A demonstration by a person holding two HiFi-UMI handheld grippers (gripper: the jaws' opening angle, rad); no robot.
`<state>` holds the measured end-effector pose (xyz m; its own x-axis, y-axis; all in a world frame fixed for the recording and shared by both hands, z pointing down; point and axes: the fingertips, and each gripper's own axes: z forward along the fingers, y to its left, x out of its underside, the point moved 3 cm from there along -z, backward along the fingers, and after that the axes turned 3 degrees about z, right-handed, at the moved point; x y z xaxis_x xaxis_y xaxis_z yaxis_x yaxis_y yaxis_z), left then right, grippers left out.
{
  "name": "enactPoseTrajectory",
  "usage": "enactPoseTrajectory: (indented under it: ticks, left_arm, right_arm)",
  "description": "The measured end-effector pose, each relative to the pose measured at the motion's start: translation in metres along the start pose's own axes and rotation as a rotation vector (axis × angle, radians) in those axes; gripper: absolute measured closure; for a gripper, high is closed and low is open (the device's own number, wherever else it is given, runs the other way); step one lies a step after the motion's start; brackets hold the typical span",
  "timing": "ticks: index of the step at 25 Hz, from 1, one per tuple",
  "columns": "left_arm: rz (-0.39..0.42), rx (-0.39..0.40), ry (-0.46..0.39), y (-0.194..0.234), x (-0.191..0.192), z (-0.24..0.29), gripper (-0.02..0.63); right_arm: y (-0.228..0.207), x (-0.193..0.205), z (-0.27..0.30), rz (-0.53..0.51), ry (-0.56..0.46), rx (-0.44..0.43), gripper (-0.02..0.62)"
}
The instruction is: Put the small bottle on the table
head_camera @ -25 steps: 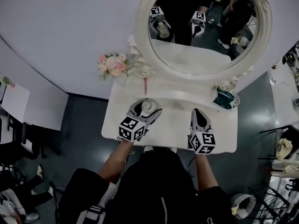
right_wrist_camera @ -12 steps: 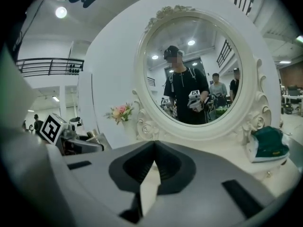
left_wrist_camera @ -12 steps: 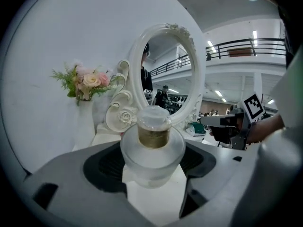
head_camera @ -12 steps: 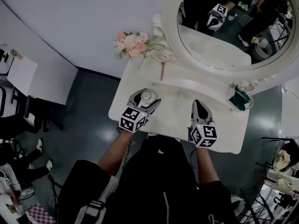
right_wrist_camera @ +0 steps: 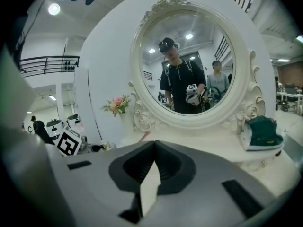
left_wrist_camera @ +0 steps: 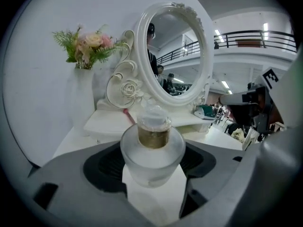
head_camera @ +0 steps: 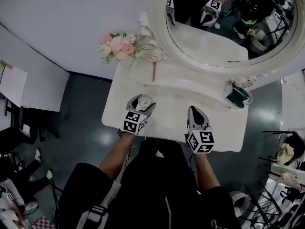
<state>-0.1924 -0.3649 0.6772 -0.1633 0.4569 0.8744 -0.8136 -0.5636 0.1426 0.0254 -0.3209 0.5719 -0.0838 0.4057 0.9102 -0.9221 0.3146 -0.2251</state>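
Note:
The small bottle [head_camera: 144,100] is frosted glass with a gold neck and a clear cap. It stands upright between the jaws of my left gripper [head_camera: 142,104], which is shut on its round body, above the front left part of the white dressing table [head_camera: 167,114]. In the left gripper view the bottle [left_wrist_camera: 152,148] fills the gap of the left gripper [left_wrist_camera: 152,167], with the tabletop [left_wrist_camera: 75,138] beyond. My right gripper [head_camera: 194,113] hovers over the table's front right, shut and empty; in the right gripper view the right gripper [right_wrist_camera: 152,144] has its jaws together.
A large oval mirror [head_camera: 224,27] in a carved white frame stands at the table's back. A pink flower bouquet [head_camera: 116,44] sits at the back left, a thin pink stick [head_camera: 154,72] lies on the raised shelf, and a dark green object [head_camera: 237,95] sits at the back right.
The head view has shifted, so the table and mirror sit differently in the picture. Both grippers keep their places over the table's front, and the left one still holds the bottle.

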Motion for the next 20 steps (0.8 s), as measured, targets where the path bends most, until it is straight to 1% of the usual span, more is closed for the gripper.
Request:
enactPoseTrajectory:
  ticks: [4, 7, 11, 15, 20]
  left_arm:
    - [0.017, -0.007, 0.029, 0.004, 0.009, 0.026, 0.270]
    - [0.021, -0.020, 0.053, 0.014, 0.014, 0.039, 0.271]
    - [0.016, -0.038, 0.083, 0.023, 0.021, 0.050, 0.270]
    - [0.028, -0.033, 0.114, 0.022, 0.029, 0.059, 0.270]
    - [0.053, -0.042, 0.171, 0.021, 0.052, 0.065, 0.270]
  right_arm:
    - [-0.014, -0.001, -0.006, 0.000, 0.005, 0.028, 0.592]
    - [-0.019, 0.000, -0.007, 0.012, 0.000, 0.044, 0.592]
    - [-0.026, 0.002, -0.011, 0.022, -0.002, 0.061, 0.592]
    - [-0.031, 0.002, -0.014, 0.028, 0.000, 0.072, 0.592]
    - [-0.033, 0.002, -0.016, 0.031, 0.003, 0.078, 0.592]
